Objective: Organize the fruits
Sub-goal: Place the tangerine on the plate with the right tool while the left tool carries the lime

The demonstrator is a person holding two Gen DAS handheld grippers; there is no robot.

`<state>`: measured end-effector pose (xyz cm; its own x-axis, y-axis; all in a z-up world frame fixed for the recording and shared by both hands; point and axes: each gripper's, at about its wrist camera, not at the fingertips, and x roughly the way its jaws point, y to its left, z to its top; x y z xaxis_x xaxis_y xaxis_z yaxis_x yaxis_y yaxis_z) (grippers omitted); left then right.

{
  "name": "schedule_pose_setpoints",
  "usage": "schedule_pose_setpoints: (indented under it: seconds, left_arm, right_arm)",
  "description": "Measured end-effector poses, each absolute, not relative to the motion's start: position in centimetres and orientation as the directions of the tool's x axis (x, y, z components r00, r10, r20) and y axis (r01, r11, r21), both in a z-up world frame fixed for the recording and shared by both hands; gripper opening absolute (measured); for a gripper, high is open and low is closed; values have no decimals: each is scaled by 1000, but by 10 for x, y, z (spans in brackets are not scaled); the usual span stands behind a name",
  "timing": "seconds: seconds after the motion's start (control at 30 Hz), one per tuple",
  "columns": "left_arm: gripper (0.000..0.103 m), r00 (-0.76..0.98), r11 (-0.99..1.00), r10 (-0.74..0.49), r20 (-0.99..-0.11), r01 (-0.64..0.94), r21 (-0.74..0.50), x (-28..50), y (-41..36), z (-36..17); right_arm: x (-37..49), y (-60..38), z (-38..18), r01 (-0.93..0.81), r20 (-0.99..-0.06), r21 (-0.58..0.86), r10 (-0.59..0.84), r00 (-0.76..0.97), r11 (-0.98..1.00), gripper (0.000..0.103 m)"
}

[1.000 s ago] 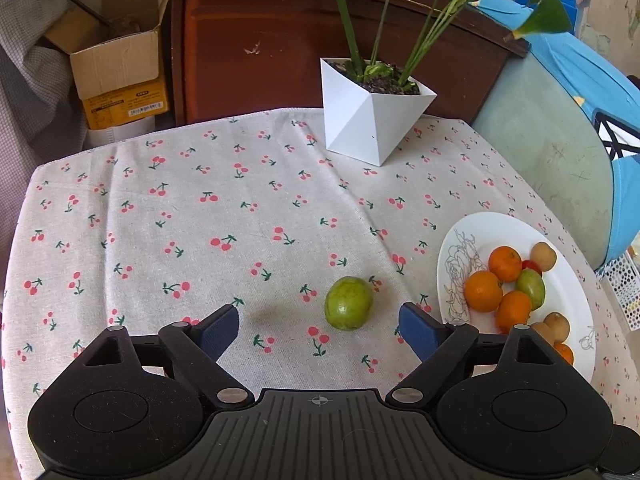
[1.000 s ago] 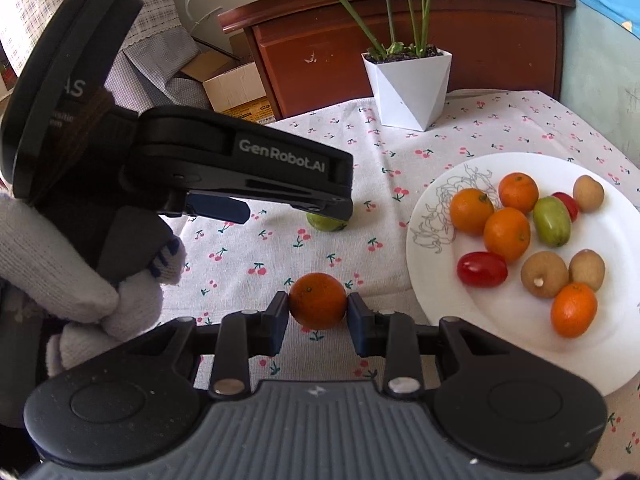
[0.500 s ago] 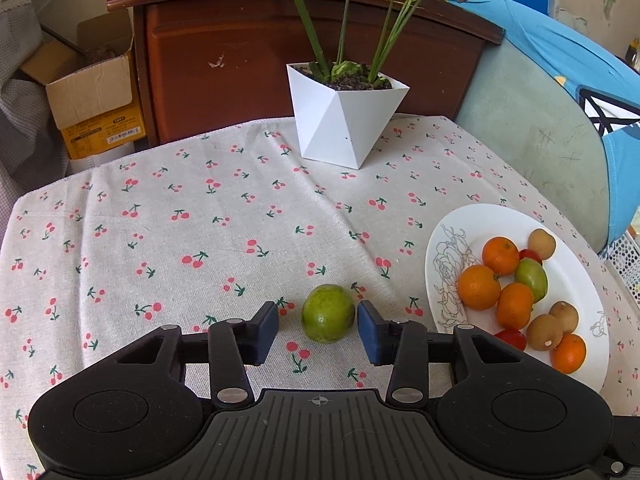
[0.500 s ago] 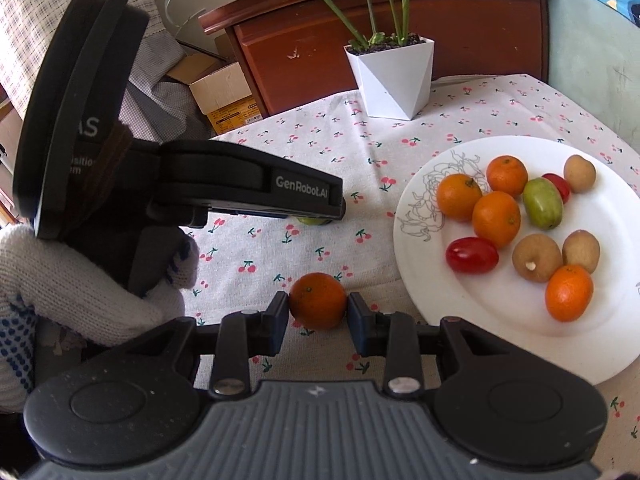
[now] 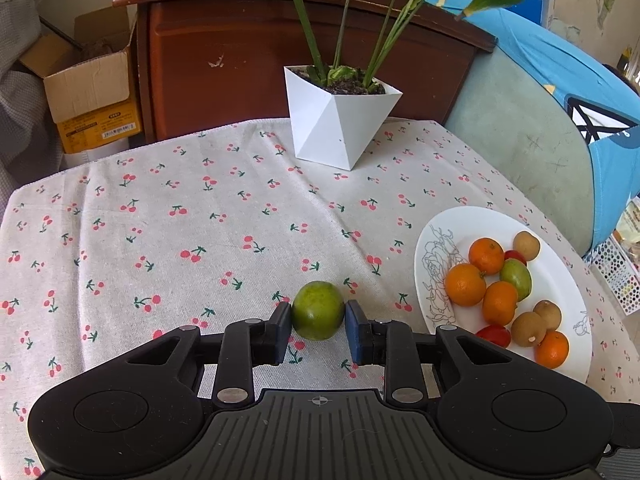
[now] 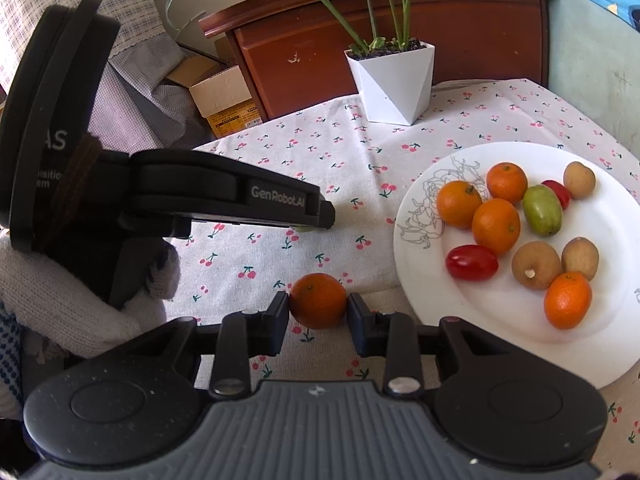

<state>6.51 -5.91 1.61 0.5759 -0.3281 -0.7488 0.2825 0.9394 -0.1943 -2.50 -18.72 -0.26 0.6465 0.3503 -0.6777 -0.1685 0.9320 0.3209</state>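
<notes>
Left wrist view shows a round, matte green fruit [image 5: 318,311] with a few dull blotches, gripped at its widest girth between the two blue-padded fingers of the left gripper [image 5: 318,326]; the jaws are narrowed onto it, pads touching both sides, likely so the smooth ball cannot roll free. It sits low over the cherry-printed cloth [image 5: 200,220], left of the plate.

From the right wrist view, a small glossy orange citrus with a green stem dimple [image 6: 318,300] is pinched the same way by the right gripper [image 6: 318,312], its jaws closed on the fruit's sides just off the plate's near-left rim.

Both fruits seem bound for the white round plate with a line-drawn flower [image 6: 520,320], where several orange citrus, brown longan-like fruits, red cherry tomatoes and one oval green fruit already lie clustered together. Behind stands a white faceted plant pot [image 5: 340,120].
</notes>
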Motion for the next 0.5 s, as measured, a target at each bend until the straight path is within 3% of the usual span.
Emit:
schedule_pose_setpoints:
  seconds: [0.5]
  left_arm:
    - [26,614,926,-374,-695,292,-241,63,-51,46]
  right_arm:
    - [-21,-239,42,-51,-588,304,230,775,951,32]
